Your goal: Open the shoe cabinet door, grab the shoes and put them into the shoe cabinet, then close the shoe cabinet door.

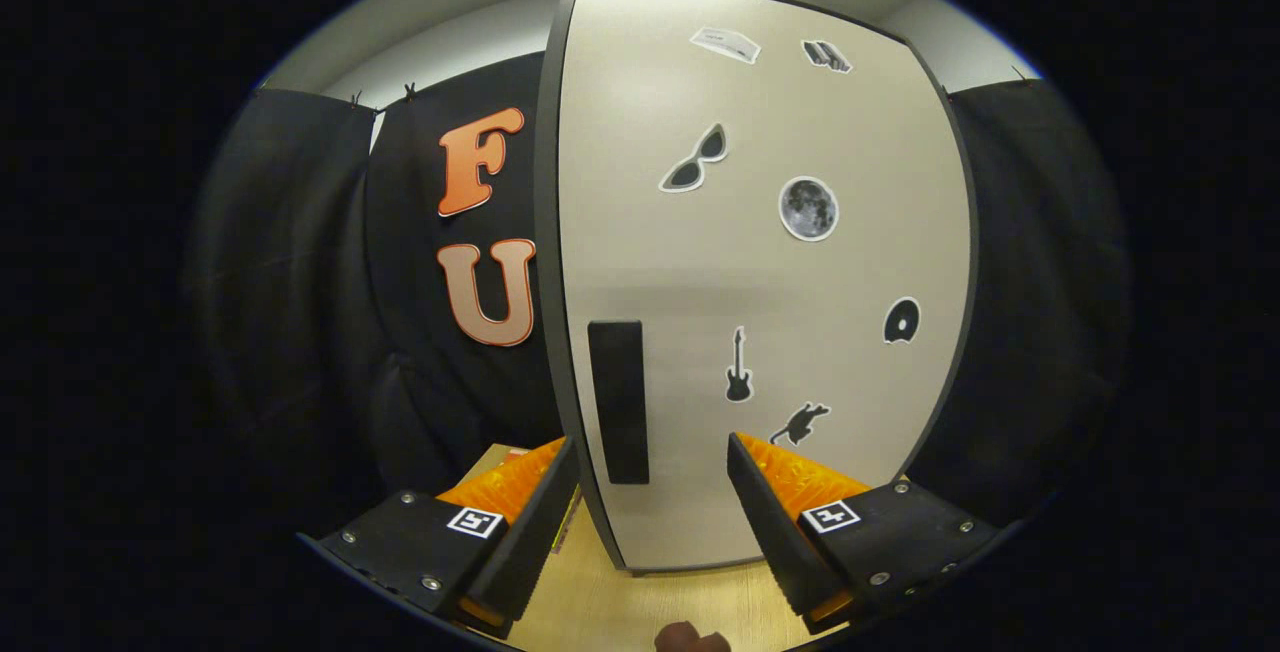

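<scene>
The shoe cabinet [760, 272] stands upright just ahead of me, a pale door with a dark frame and several small stickers on it. A black vertical handle [618, 402] sits near the door's left edge, low down. My gripper [652, 454] is open, its two fingertips spread on either side of the handle, which lies between them and slightly beyond. The door looks closed. A small dark brown shape [690, 638] pokes in below the fingers; I cannot tell what it is.
The cabinet rests on a light wooden surface [650, 602]. Black cloth [300, 282] hangs to the left and right of the cabinet. A small patch of a tan object [505, 452] shows behind the left finger.
</scene>
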The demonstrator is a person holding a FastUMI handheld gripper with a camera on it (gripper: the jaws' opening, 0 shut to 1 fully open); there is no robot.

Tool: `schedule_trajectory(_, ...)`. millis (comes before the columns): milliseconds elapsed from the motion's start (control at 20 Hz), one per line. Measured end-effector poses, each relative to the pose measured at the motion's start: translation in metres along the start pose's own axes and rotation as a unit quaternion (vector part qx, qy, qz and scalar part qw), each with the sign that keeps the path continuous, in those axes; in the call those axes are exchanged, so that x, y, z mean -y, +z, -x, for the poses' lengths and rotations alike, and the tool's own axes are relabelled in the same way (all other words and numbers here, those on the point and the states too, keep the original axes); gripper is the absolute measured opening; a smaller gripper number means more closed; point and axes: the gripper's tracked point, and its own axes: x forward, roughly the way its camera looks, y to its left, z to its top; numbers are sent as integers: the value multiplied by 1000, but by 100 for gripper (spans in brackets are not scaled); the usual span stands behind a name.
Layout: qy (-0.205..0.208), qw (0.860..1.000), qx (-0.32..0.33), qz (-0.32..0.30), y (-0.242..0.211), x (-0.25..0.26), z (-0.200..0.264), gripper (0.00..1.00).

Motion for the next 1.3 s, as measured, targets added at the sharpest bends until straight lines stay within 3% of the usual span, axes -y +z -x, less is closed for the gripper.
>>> schedule_trajectory(450, -42, 999, 27, 1, -8, 76, 101, 93)
schedule_trajectory(900, -26, 999, 31, 9, -24, 147, 210, 93)
schedule_trajectory(1300, -7, 999, 41, -2, -33, 168, 259, 93)
